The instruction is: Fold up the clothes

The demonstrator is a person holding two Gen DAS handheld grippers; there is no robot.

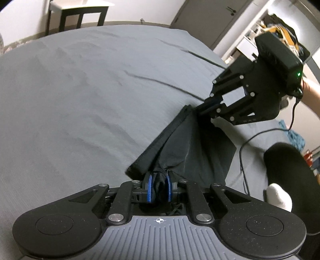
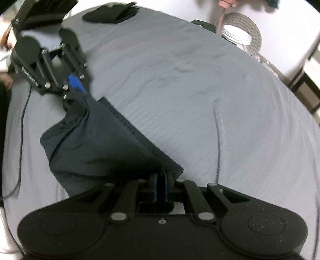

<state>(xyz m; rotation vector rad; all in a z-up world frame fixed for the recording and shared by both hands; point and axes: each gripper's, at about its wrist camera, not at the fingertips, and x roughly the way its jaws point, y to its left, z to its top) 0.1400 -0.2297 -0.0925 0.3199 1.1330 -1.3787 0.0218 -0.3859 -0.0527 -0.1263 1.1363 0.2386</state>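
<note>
Two handheld grippers hold a black garment [image 1: 186, 144] stretched between them above a grey bed [image 1: 80, 90]. The left gripper [image 1: 159, 189] and right gripper [image 2: 160, 188] each have jaws clamped on a corner of the ribbed waistband edge. To fold well, keep that edge taut and level, then lower it evenly. Both grippers angle toward each other.

A grey-sheeted bed [image 1: 84, 96] fills the room, a dark-legged table [image 1: 80, 10] beside a grey door [image 1: 208, 18]
</note>
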